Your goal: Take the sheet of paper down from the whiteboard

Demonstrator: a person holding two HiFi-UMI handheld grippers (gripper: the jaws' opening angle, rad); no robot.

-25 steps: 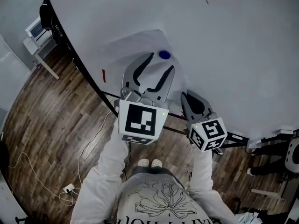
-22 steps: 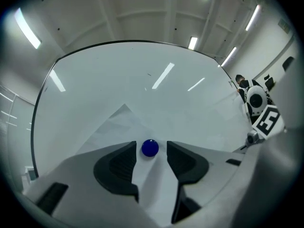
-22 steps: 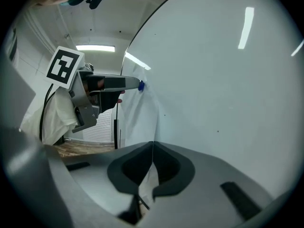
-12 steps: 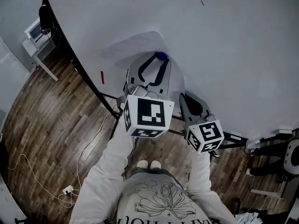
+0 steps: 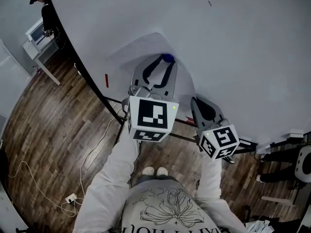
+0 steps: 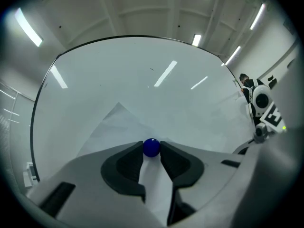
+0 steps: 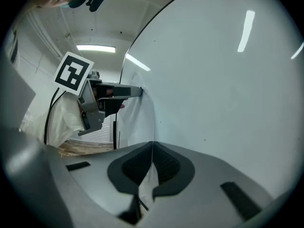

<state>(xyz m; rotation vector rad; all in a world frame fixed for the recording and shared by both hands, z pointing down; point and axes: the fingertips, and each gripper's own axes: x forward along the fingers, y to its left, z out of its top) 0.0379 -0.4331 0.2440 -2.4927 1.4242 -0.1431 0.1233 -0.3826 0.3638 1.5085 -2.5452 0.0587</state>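
Note:
A white sheet of paper [image 5: 141, 50] hangs on the whiteboard [image 5: 233, 42], pinned at its corner by a round blue magnet [image 5: 167, 58]. My left gripper [image 5: 166, 61] points level at the board. Its jaws are closing and both tips touch the magnet [image 6: 151, 147] from either side. The paper [image 6: 114, 125] spreads behind and below the jaws. Lower right on the board, my right gripper [image 5: 198, 102] is shut on the sheet's edge. In the right gripper view the thin paper [image 7: 142, 113] runs straight between the closed pads of that gripper [image 7: 152, 148].
The whiteboard's black frame and stand legs [image 5: 112, 103] run over the wood floor. A white cable and power strip [image 5: 72, 196] lie at lower left. A small desk [image 5: 36, 38] and a person [image 5: 46, 8] are at far upper left. A red mark [image 5: 107, 80] sits near the board's edge.
The left gripper moved in to the blue magnet and its jaws narrowed from wide open to touching the magnet. The right gripper stayed shut and shifted slightly right.

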